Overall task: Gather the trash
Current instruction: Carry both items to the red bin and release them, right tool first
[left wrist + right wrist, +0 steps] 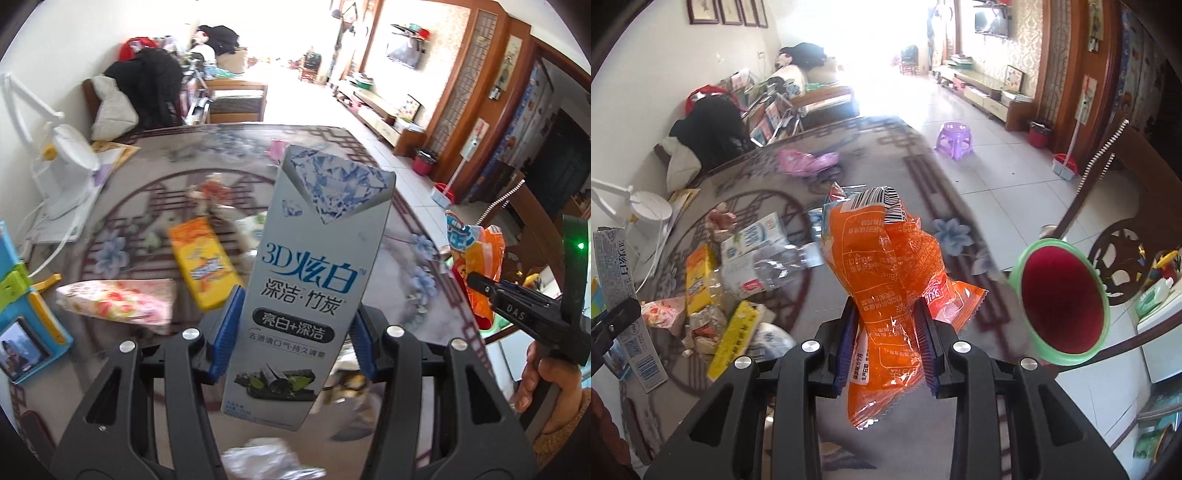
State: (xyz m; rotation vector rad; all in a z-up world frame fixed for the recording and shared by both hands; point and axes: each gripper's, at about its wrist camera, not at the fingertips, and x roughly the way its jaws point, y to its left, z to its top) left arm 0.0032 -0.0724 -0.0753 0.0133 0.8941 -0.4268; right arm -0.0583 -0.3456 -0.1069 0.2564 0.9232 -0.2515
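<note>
The red bin (1062,302) at right looks empty; left gripper (291,332) clamps the toothpaste box (314,258), right gripper (886,339) clamps the orange wrapper (886,280) above the littered table (886,147).

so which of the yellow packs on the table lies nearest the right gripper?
The yellow pack with black lettering, just left of the right gripper. The other yellow pack lies farther back, beside the clear plastic bottle.

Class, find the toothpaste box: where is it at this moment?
The toothpaste box stands upright, clamped in the left gripper above the table; the right wrist view shows it at far left.
</note>
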